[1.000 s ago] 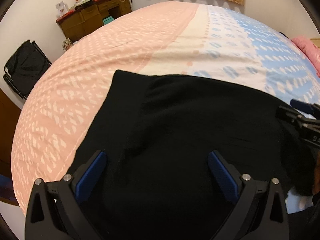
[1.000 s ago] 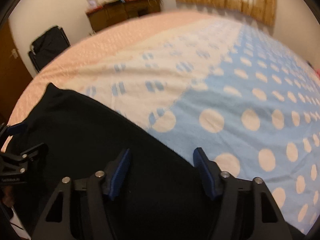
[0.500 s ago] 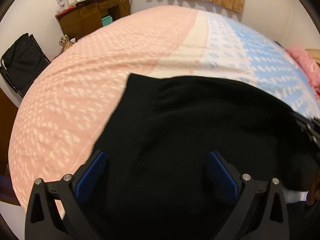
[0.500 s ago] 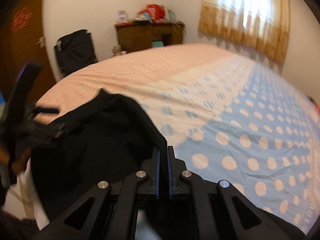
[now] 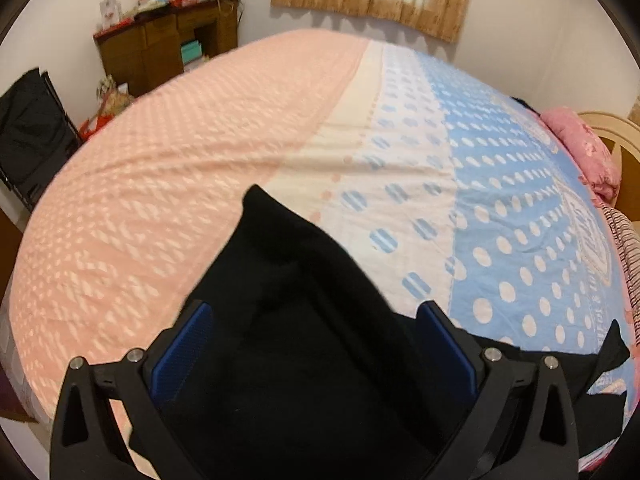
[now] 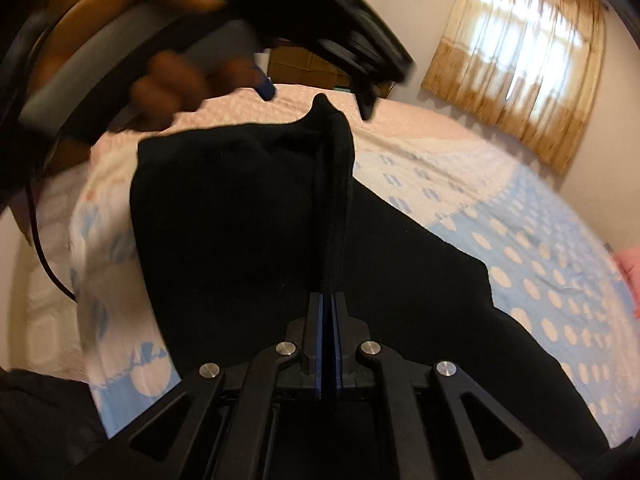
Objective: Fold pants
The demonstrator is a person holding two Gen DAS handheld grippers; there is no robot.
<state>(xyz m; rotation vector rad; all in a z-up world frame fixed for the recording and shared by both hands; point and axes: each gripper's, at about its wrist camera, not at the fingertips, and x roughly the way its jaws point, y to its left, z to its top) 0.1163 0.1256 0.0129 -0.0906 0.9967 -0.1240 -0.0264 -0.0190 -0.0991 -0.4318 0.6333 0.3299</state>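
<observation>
The right gripper (image 6: 327, 300), fingers pinched shut on a raised edge of the black pants (image 6: 240, 208), seems mid-fold, while the left gripper (image 5: 316, 344) hangs wide open over them at the bed's (image 5: 224, 128) near edge; next, lay that edge across.

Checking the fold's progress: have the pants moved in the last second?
Yes. The right gripper, shut on the pants, has lifted their edge off the bed, toward the window.
</observation>
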